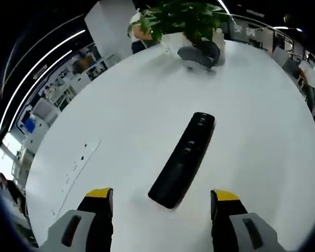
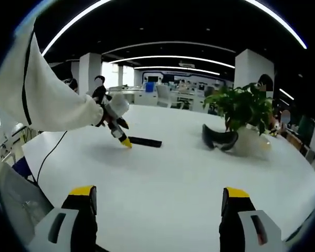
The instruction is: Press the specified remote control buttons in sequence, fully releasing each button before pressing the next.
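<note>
A long black remote control point(image 1: 182, 159) lies flat on the round white table point(image 1: 121, 131), its small dark buttons facing up. My left gripper point(image 1: 164, 202) stands open just short of the remote's near end, its yellow-tipped fingers point(image 1: 98, 195) apart on either side. In the right gripper view the same remote point(image 2: 145, 142) is a thin dark bar far across the table, and the left gripper point(image 2: 122, 137) reaches down beside it, held by a person in a white sleeve point(image 2: 47, 100). My right gripper point(image 2: 156, 202) is open, well back from the remote, with nothing between its fingers.
A leafy green plant point(image 2: 244, 107) in a white pot stands at the table's far side, with a dark curved object point(image 2: 219, 138) lying beside it. The plant point(image 1: 186, 18) and dark object point(image 1: 199, 54) sit beyond the remote. Office desks and pillars surround the table.
</note>
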`<state>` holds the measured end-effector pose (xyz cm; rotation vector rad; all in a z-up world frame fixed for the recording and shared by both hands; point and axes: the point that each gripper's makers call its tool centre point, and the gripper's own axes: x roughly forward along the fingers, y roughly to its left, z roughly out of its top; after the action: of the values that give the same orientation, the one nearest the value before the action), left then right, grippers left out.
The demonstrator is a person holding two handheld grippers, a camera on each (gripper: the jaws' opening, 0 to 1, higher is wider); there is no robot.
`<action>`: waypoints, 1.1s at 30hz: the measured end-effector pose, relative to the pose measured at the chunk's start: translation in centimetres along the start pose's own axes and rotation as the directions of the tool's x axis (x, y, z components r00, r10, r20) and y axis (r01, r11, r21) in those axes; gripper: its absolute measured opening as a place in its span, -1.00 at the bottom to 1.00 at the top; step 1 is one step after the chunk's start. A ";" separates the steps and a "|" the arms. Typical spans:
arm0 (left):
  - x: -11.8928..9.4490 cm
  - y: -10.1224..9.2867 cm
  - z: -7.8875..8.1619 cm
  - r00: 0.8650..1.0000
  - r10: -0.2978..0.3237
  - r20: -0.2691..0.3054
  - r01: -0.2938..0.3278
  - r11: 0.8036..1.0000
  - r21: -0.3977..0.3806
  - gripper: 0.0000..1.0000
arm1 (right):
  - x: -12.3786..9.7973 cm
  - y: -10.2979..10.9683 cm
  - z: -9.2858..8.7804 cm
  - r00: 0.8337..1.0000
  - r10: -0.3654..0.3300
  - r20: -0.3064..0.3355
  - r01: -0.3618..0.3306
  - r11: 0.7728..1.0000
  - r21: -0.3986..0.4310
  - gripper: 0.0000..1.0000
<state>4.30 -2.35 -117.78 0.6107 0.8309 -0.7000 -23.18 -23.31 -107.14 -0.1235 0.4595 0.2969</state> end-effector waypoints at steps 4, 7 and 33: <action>-1.3 -2.0 -1.1 0.999 -0.047 0.019 0.049 0.994 -0.097 1.00 | 0.0 0.1 0.1 1.000 0.005 0.005 -0.005 1.000 0.003 0.98; -2.6 -3.2 -2.1 0.997 -0.047 0.055 0.053 0.992 -0.111 1.00 | -0.1 0.1 0.3 1.000 0.007 0.017 -0.008 1.000 0.006 0.98; -19.5 -16.6 -7.5 0.934 0.100 0.342 0.059 0.904 -0.424 0.96 | -0.2 1.5 0.2 0.998 0.063 0.008 -0.063 0.998 -0.020 0.95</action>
<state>-20.98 -1.27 -109.27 0.0851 0.6071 -0.5601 -23.72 -21.92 -106.99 -0.1272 0.4523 0.3635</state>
